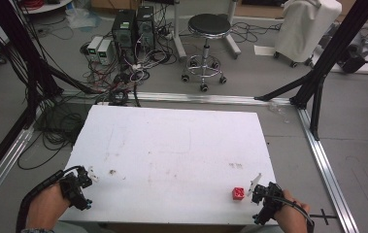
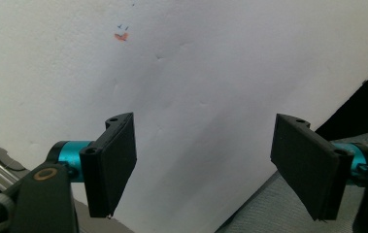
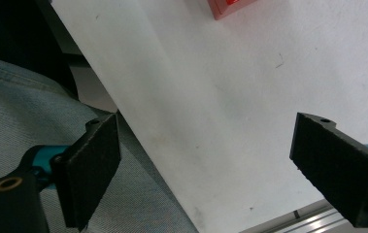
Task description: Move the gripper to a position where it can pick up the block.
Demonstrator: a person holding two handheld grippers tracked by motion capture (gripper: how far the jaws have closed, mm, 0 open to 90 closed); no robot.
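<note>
A small red cube (image 1: 238, 193) with pale marks sits on the white table (image 1: 172, 145) near its front right corner. Just to the right of the cube, my right gripper (image 1: 261, 191) is held over the table's front edge. In the right gripper view its jaws stand wide apart with nothing between them, and a corner of the red cube (image 3: 227, 7) shows at the top. My left gripper (image 1: 82, 182) hovers at the table's front left edge, open over bare white surface (image 2: 201, 97) in the left gripper view.
A small brown stain (image 1: 112, 172) marks the table near the left gripper. Behind the table are a black stool (image 1: 208, 29), computer boxes (image 1: 133, 29) with tangled cables, and black frame posts (image 1: 317, 77). Aluminium rails (image 1: 327, 165) run along the floor.
</note>
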